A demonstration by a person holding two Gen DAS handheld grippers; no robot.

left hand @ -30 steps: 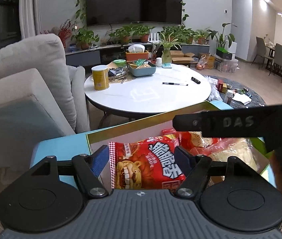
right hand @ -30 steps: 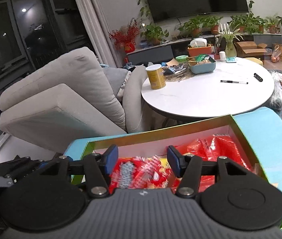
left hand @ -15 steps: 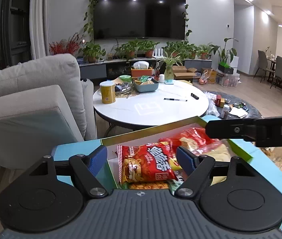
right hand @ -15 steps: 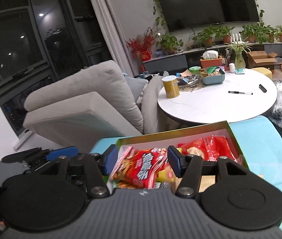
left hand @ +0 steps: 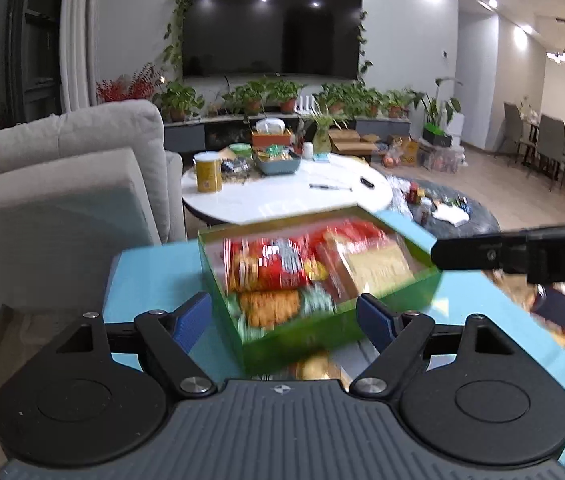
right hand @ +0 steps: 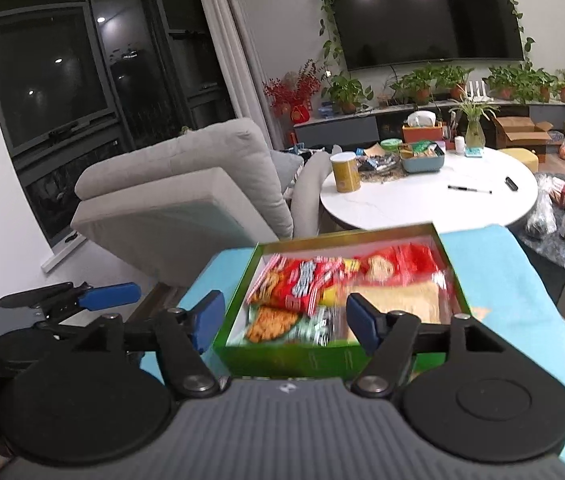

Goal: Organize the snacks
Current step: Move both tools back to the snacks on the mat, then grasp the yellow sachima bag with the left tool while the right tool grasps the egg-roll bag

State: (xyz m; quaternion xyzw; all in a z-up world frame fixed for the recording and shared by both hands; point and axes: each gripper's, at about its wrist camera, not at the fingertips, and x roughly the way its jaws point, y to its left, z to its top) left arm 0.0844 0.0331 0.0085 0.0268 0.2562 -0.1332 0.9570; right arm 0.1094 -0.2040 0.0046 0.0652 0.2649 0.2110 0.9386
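Note:
A green box [left hand: 322,336] [right hand: 294,356] sits on a blue table [left hand: 150,280] [right hand: 502,276], filled with snack packets. A red packet [left hand: 270,266] [right hand: 302,284] lies on top, with an orange packet [left hand: 270,306] [right hand: 270,322] in front of it and a pale packet [left hand: 378,266] [right hand: 398,298] to the right. My left gripper [left hand: 284,320] is open and empty above the box's near edge. My right gripper [right hand: 284,318] is open and empty above the box. The right gripper also shows in the left wrist view [left hand: 522,254], at the right.
A grey sofa [left hand: 54,184] [right hand: 186,188] stands to the left. A white round table [left hand: 286,196] [right hand: 434,196] behind holds a yellow can [left hand: 208,172], a blue bowl and a pen. A dark low table [left hand: 454,208] with clutter is at the right.
Both grippers have pulled back and up from the box. The red packet that sat between my left fingers now lies in the box. The whole box is in view.

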